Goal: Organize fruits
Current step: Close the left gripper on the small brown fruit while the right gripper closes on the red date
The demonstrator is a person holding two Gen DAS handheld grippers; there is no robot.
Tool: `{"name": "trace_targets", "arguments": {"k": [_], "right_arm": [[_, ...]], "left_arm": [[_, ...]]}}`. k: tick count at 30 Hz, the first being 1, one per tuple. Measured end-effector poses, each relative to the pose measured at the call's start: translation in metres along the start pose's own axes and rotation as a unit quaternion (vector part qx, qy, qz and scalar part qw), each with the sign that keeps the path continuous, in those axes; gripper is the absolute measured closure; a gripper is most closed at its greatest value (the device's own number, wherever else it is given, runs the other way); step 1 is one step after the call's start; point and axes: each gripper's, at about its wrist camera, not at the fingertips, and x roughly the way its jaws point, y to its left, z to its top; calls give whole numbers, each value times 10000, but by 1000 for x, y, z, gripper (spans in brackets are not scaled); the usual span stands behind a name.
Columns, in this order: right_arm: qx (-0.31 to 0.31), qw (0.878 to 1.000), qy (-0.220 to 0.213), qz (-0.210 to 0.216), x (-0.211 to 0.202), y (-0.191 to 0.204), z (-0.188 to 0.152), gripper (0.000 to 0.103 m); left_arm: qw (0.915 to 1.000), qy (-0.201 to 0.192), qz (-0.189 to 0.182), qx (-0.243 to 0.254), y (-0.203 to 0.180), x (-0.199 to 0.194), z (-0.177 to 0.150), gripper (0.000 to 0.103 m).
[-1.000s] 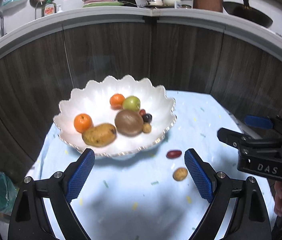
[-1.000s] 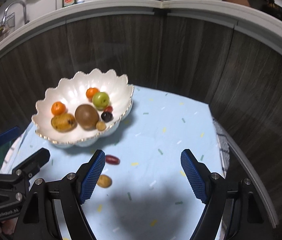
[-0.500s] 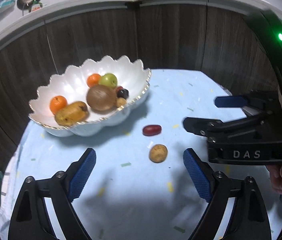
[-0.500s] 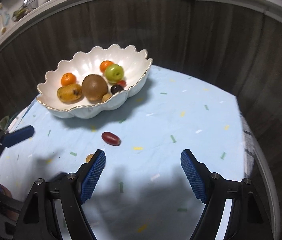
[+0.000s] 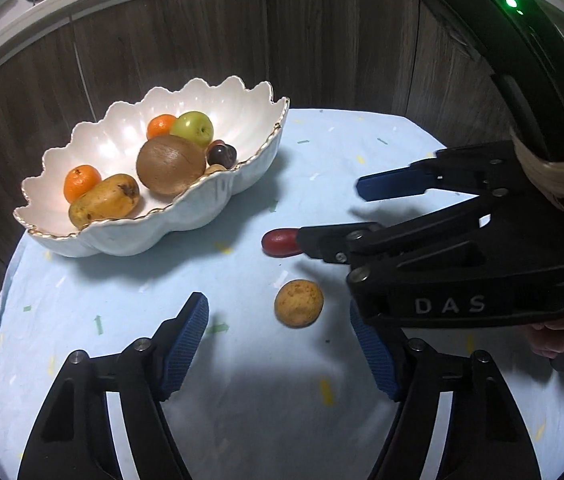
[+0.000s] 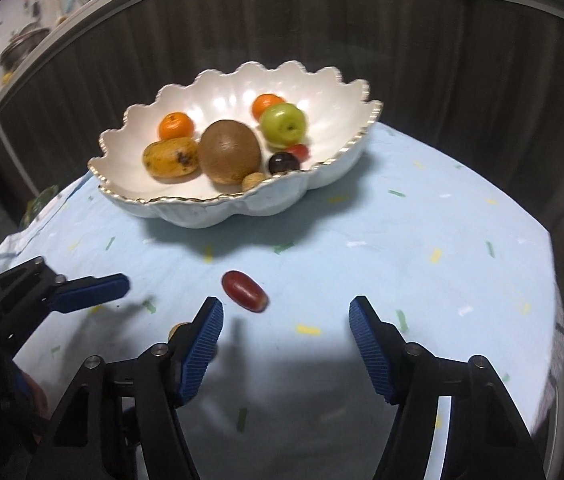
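On the right hand-held gripper, spread like the left, reads "DAS"

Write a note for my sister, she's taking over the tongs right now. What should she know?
Left tongs: open, holding nothing, hovering over the small tan fruit on the blue cloth.
Right tongs: open, holding nothing, just short of the red oval fruit.
Done: the white scalloped bowl already has two oranges, a green apple, a brown kiwi, a yellow mango-like fruit and some small ones.
Left: both loose fruits are not yet gripped; pick each up and put it in the bowl.
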Motion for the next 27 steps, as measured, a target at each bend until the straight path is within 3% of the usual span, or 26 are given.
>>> {"name": "trace_targets", "arguments": {"k": [4, 12, 15, 17, 24, 27], "right_arm": [[-172, 9996, 51, 202, 8, -1, 3, 48], [-449, 9977, 123, 502, 20, 1, 9, 58], [-557, 9964, 185, 612, 25, 4, 11, 67], [-630, 9957, 186, 654, 26, 6, 11, 67], [-915, 9922, 341, 775, 35, 16, 10, 70], [-893, 9920, 358, 819, 34, 16, 10, 84]], "left_arm": [[10000, 75, -5, -40, -1, 6, 2, 39], [9998, 180, -53, -118, -2, 15, 4, 44], [9995, 263, -101, -162, 0, 17, 5, 52], [9993, 297, -123, -184, 1, 20, 5, 58], [9991, 328, -162, -197, 1, 21, 5, 60], [9990, 327, -228, -188, -1, 22, 7, 68]]}}
